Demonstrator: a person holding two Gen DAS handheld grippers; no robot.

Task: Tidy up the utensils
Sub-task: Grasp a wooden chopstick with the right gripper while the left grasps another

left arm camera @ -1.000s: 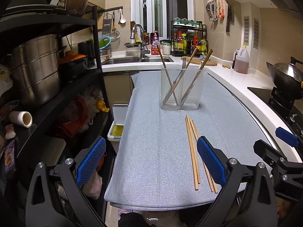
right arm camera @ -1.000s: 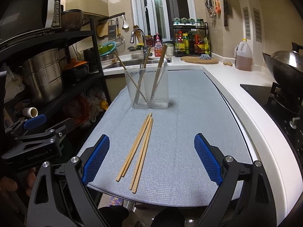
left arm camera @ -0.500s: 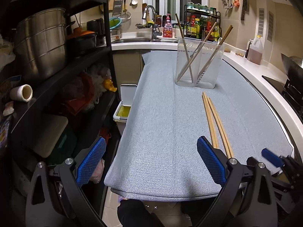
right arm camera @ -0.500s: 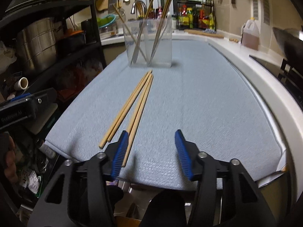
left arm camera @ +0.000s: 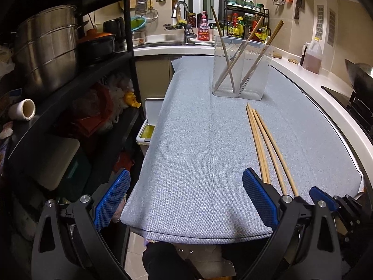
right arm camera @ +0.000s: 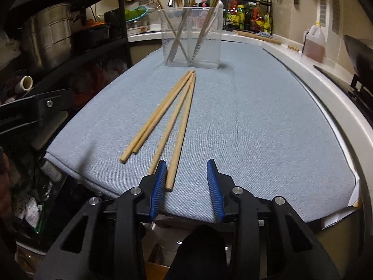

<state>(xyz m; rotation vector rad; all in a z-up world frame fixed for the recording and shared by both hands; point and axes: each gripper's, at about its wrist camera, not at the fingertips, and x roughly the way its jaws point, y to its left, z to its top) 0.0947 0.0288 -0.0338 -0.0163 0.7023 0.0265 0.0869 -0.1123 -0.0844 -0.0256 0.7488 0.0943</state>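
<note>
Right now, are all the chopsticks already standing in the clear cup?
No, four wooden chopsticks lie flat on the blue cloth in front of the clear cup, which holds only some utensils.

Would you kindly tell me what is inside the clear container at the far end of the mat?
The clear container holds several wooden chopsticks leaning at angles and what looks like a metal utensil. An exact count is unclear, since the frosted walls blur them.

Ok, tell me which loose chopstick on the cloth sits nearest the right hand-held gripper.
The rightmost chopstick: its near end lies just inside the closing right hand-held gripper, beside the left pad. The other three lie further left.
</note>
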